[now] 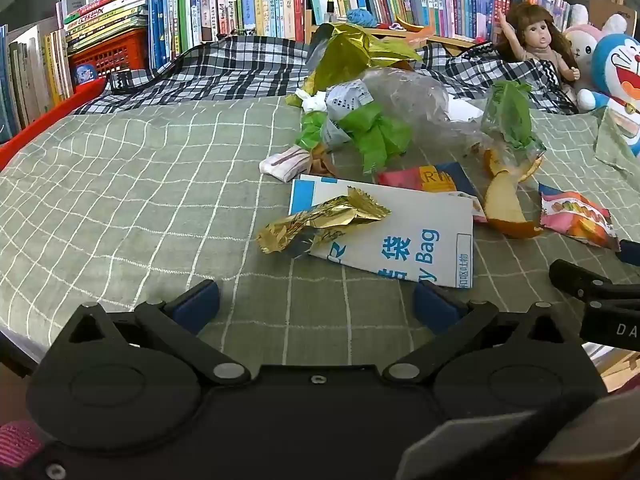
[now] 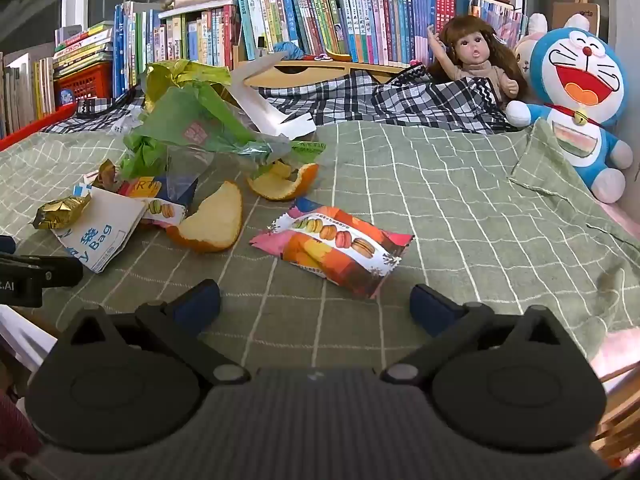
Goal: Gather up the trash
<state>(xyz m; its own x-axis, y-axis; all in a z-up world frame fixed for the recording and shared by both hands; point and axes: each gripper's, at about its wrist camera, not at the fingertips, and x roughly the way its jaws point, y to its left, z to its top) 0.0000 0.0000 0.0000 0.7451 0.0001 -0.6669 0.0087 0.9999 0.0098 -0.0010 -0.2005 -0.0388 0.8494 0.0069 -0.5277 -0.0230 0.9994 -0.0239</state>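
Trash lies scattered on a green checked cloth (image 1: 120,184). In the left wrist view a crumpled gold wrapper (image 1: 320,220) rests on a white and blue paper bag (image 1: 404,236), with orange peel (image 1: 506,208) to the right. My left gripper (image 1: 316,306) is open just short of the bag, nothing between its fingers. In the right wrist view a pink macaron snack packet (image 2: 340,250) lies just ahead of my open right gripper (image 2: 316,304). Orange peel pieces (image 2: 212,224) and green and clear plastic wrappers (image 2: 200,128) lie to its left.
A checked blanket (image 2: 380,100), a doll (image 2: 476,60) and a blue cat plush (image 2: 580,92) sit at the back right. Shelves of books (image 1: 260,4) line the rear, with a red crate (image 1: 108,52) at the left. The cloth (image 2: 460,200) right of the packet is bare.
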